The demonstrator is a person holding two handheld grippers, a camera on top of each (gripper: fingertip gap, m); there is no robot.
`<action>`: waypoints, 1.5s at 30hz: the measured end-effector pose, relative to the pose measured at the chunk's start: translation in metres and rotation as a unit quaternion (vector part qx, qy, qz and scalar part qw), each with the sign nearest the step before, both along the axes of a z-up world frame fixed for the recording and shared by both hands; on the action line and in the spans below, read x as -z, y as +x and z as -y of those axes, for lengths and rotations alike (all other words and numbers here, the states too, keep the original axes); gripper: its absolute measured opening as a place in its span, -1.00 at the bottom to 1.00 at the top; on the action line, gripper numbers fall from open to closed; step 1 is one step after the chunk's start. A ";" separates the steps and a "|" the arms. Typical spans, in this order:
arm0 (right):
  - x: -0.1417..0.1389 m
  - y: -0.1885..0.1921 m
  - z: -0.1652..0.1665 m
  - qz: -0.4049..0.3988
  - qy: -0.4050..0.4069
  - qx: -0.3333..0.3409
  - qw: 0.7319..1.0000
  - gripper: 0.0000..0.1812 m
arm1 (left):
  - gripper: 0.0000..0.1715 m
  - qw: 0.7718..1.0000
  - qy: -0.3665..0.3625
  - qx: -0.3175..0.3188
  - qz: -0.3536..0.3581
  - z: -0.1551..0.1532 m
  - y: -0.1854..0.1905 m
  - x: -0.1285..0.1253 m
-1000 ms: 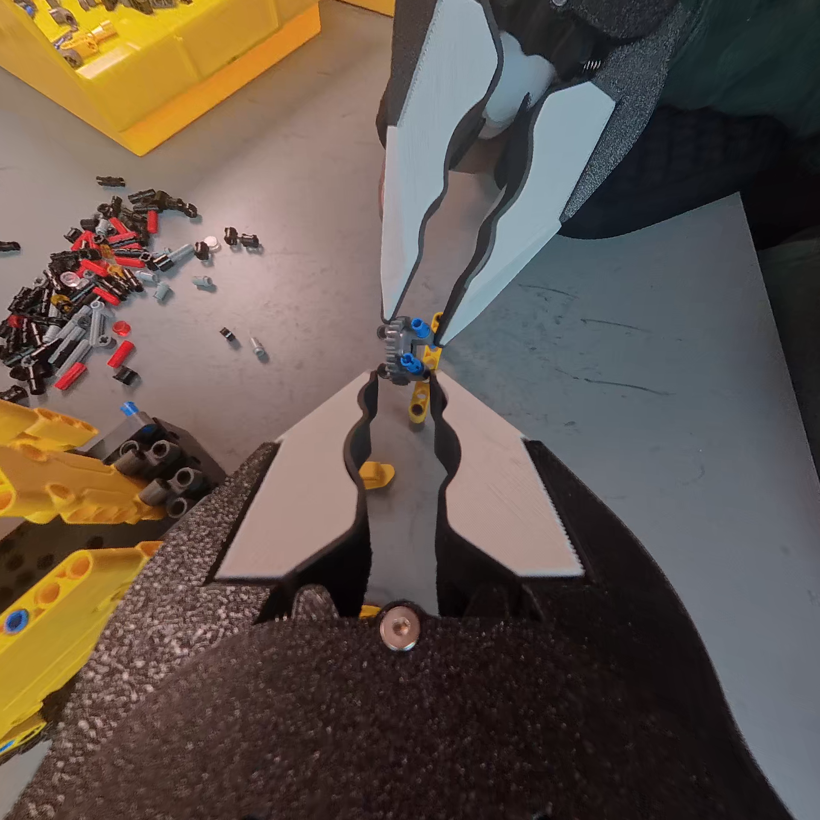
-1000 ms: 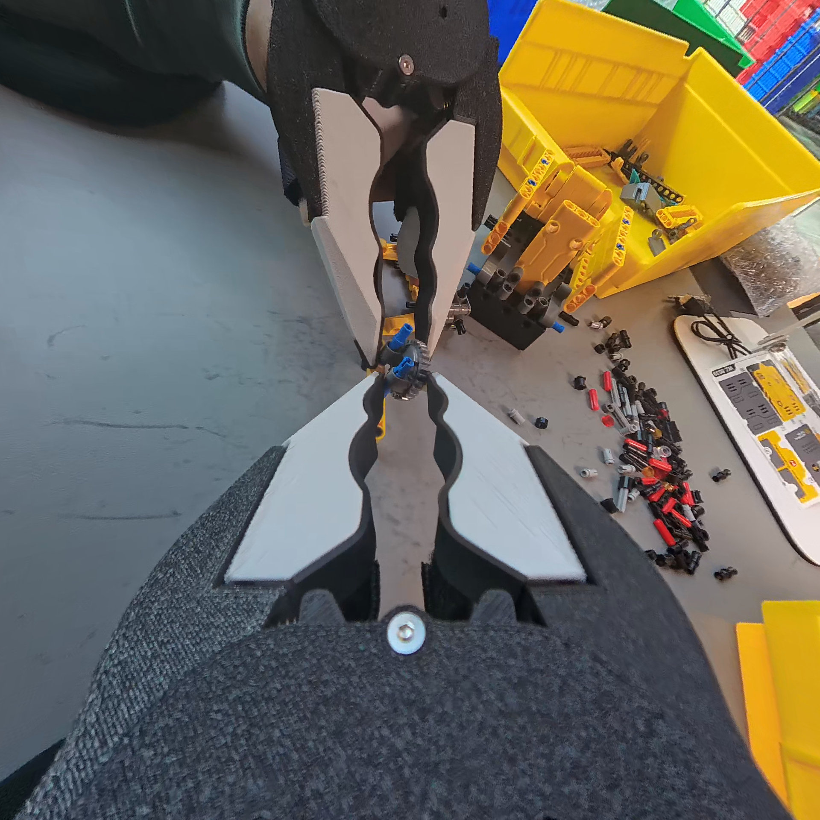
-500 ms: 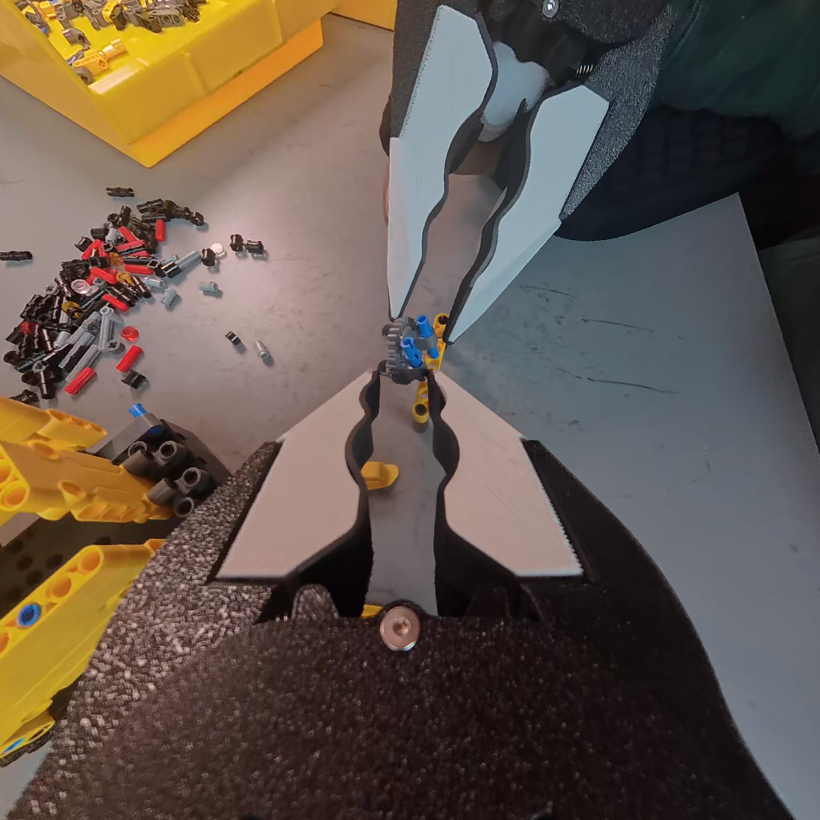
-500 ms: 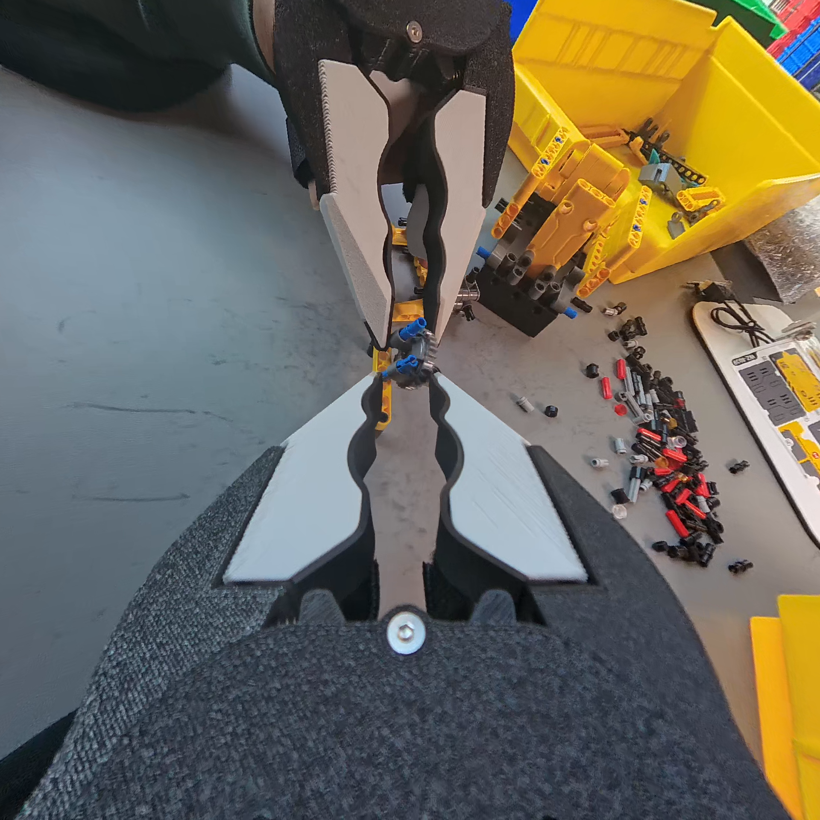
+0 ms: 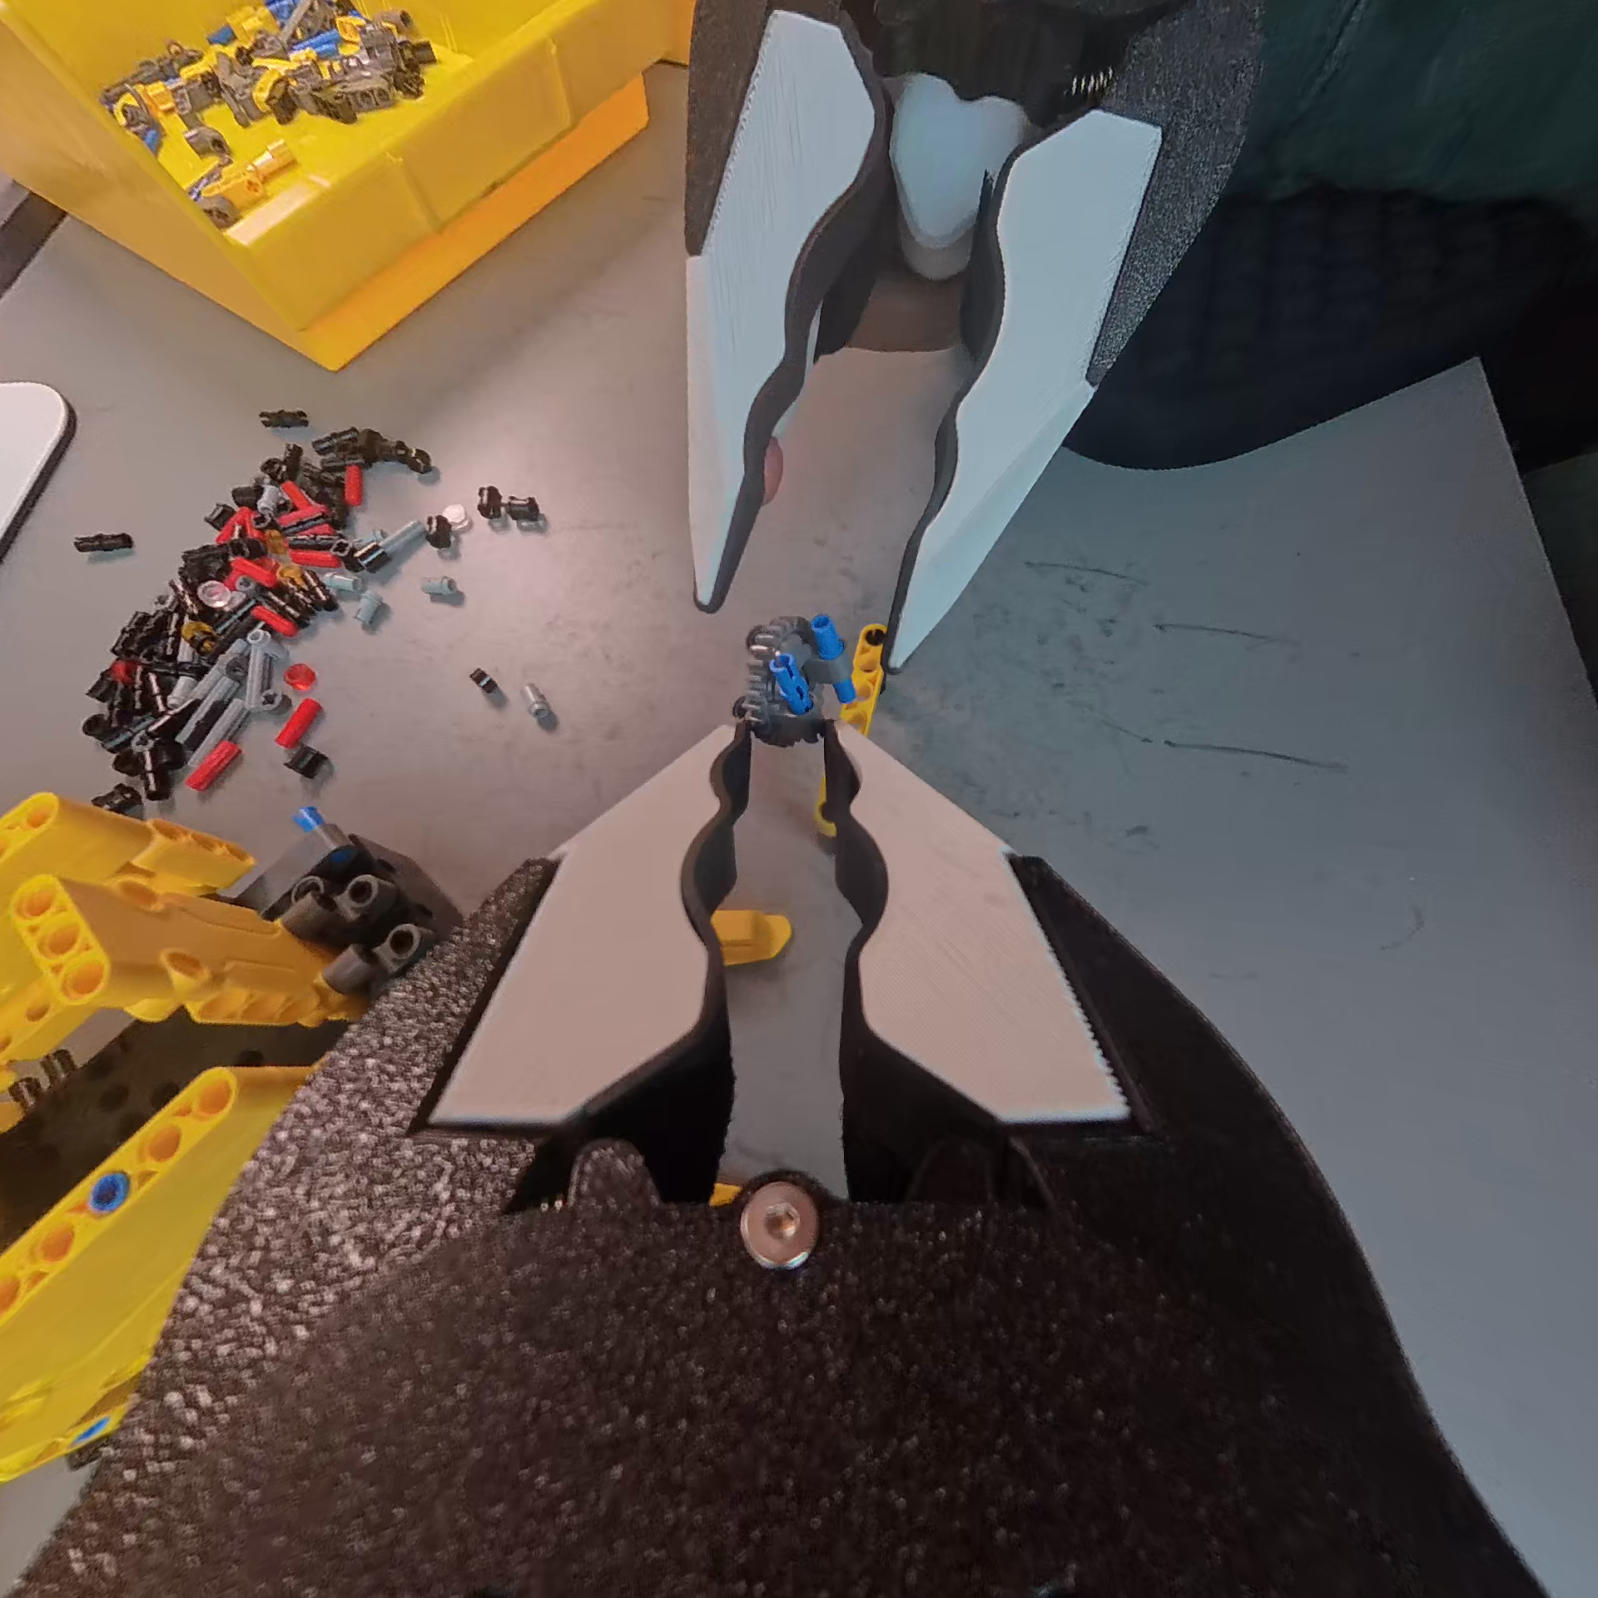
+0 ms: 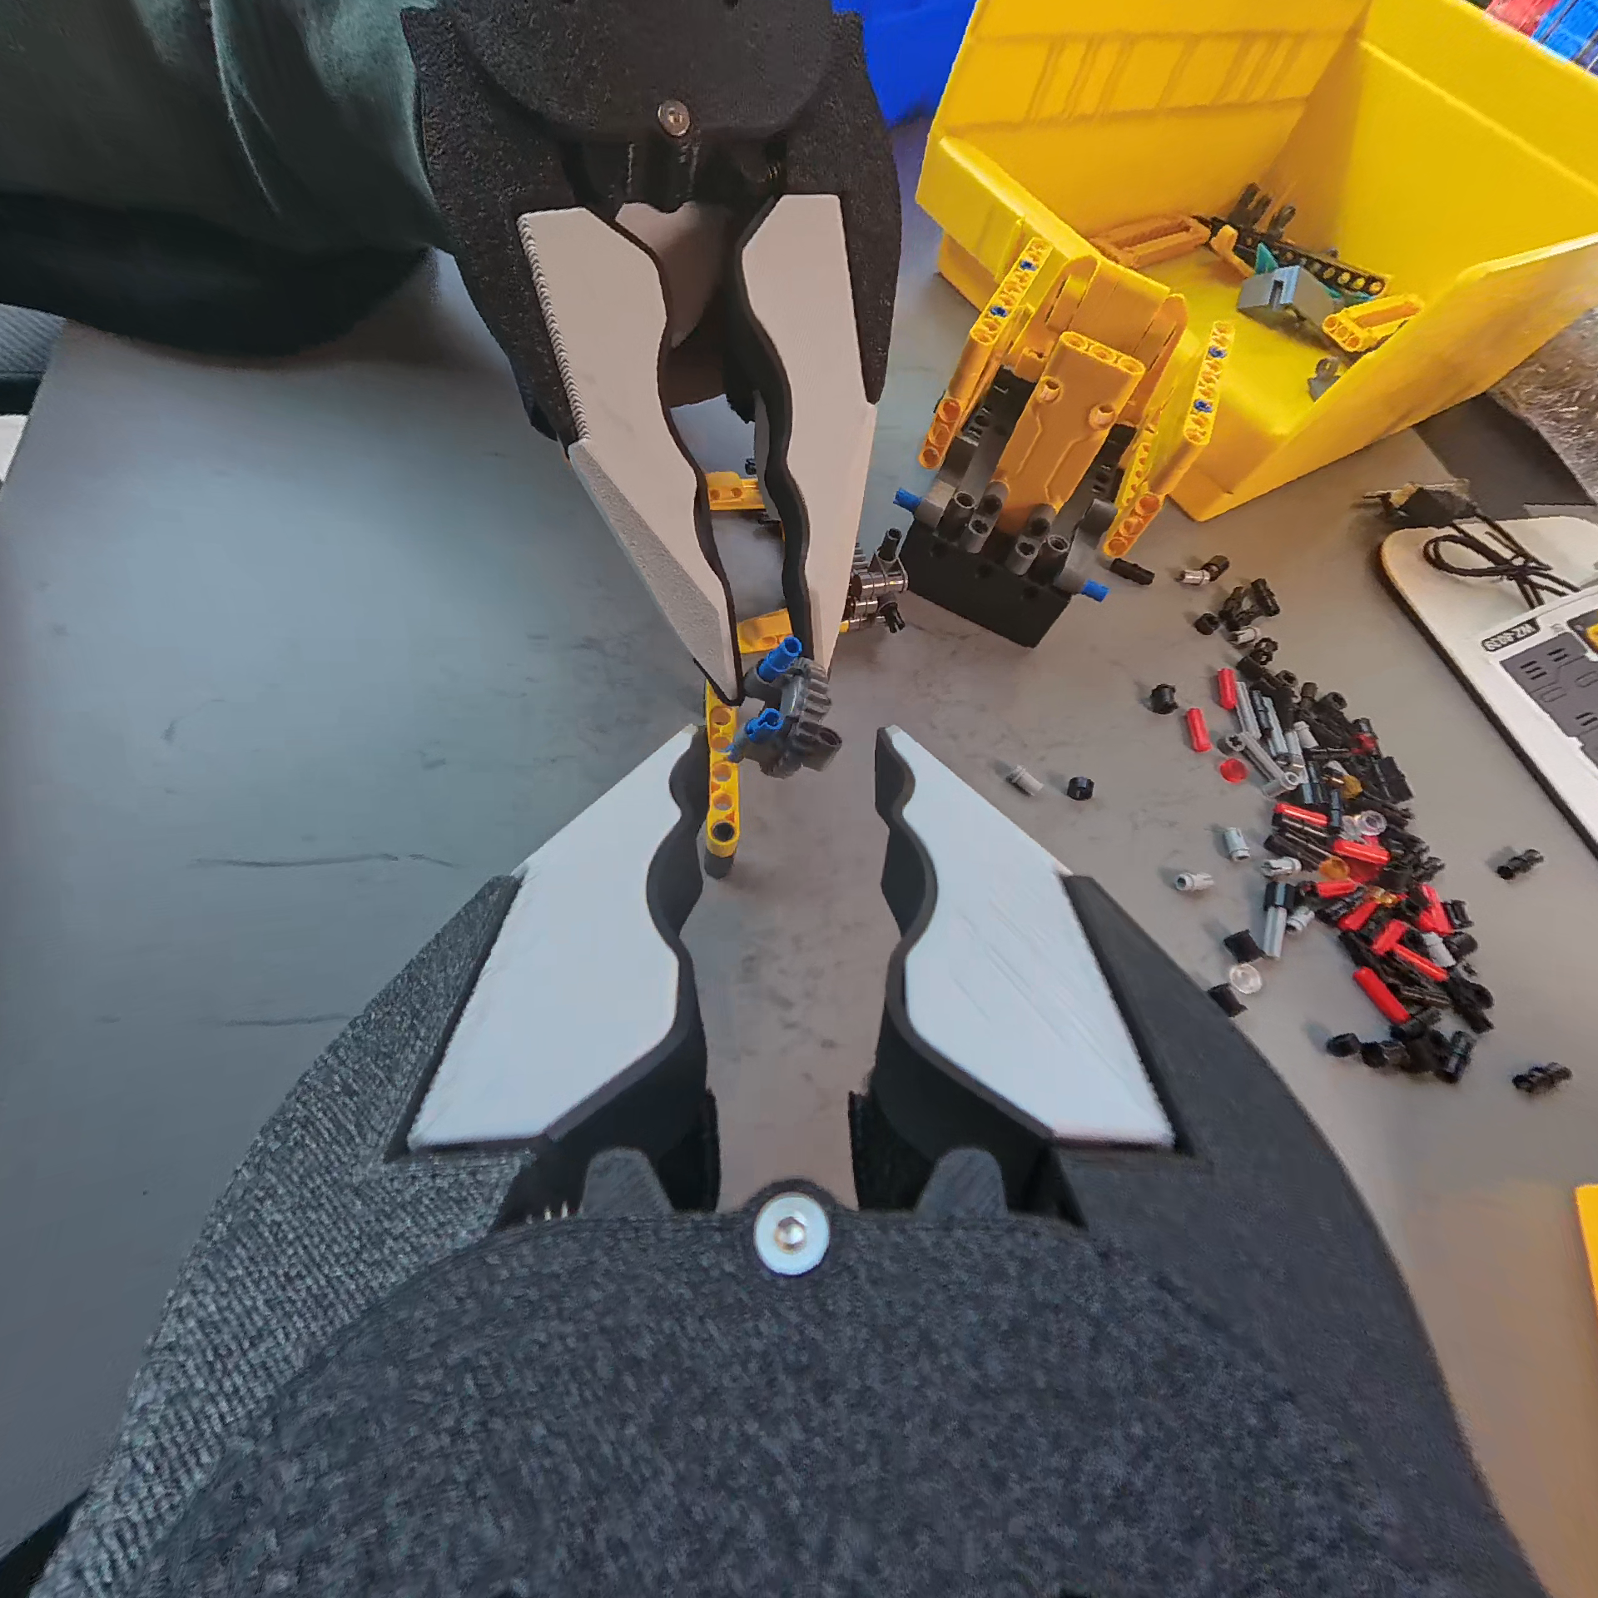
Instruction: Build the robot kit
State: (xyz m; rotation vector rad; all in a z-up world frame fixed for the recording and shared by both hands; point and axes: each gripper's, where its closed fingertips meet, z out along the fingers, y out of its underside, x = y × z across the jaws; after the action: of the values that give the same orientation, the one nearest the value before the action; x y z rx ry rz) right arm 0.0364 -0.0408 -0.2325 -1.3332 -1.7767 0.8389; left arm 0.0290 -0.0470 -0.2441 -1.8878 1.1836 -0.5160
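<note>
Left gripper [image 5: 783, 735]: fingertips pinched close, gripping small part, pointing toward 12 o'clock. Right gripper [image 6: 787, 735]: jaws spread wide, nothing between them. Tips of both nearly meet, facing each other above table.

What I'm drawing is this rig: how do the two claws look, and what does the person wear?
The left claw and right claw match: two pale grey pointed fingers with wavy black inner pads, set in a dark speckled body with a silver screw in the middle. The person wears a dark green sleeve.
</note>
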 end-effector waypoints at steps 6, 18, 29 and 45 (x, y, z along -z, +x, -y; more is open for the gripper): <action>0.001 -0.003 0.002 0.006 -0.002 -0.005 1.000 -0.73 | -0.81 1.000 0.009 0.002 0.000 0.000 0.002 -0.002; -0.012 0.000 0.012 -0.034 0.008 -0.041 0.999 -0.73 | -0.72 0.998 -0.010 0.021 0.063 0.007 0.009 -0.015; -0.016 0.003 0.014 -0.045 0.014 -0.054 0.997 -0.73 | -0.72 0.996 -0.017 0.027 0.078 0.009 0.011 -0.017; -0.016 0.003 0.010 -0.047 0.035 -0.044 0.997 -0.73 | -0.74 0.997 -0.011 0.020 0.071 0.005 0.009 -0.015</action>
State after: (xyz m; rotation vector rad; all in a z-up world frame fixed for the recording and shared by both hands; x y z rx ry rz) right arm 0.0391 -0.0503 -0.2162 -1.1603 -1.7851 0.8645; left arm 0.0384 -0.0519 -0.2287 -1.8166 1.1279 -0.6752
